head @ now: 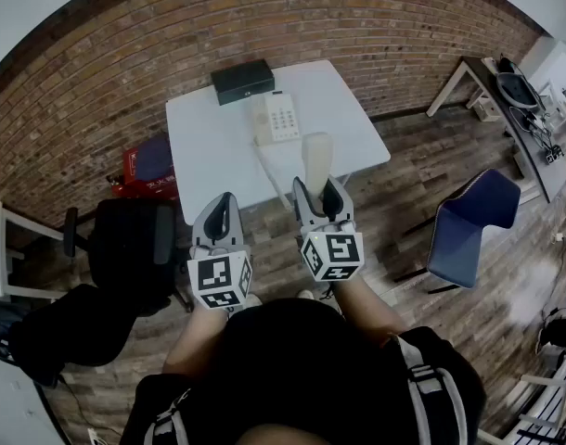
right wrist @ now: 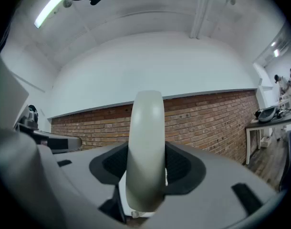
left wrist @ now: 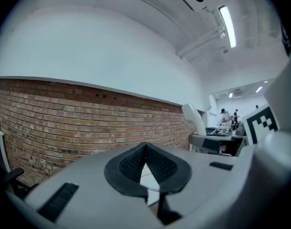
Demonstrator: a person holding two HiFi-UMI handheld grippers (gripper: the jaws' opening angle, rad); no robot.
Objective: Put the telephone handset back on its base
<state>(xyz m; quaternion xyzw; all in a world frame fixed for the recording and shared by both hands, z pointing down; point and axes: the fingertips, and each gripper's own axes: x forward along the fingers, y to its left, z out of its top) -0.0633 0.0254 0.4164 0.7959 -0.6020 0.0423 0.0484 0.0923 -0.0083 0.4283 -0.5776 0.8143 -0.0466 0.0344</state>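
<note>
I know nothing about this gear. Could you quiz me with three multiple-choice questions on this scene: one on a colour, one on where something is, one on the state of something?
1. What colour is the chair at the right of the head view?
A red
B blue
C green

2. Where is the phone base?
A on the white table, near the black box
B on that chair
C under the table

3. What state is the handset in?
A resting on its base
B lying loose on the table
C gripped by the right gripper, off the base

Answers:
1 B: its seat and back are plainly blue.
2 A: the keypad unit sits on the tabletop by the box.
3 C: the right gripper view shows the jaws closed on it.
</note>
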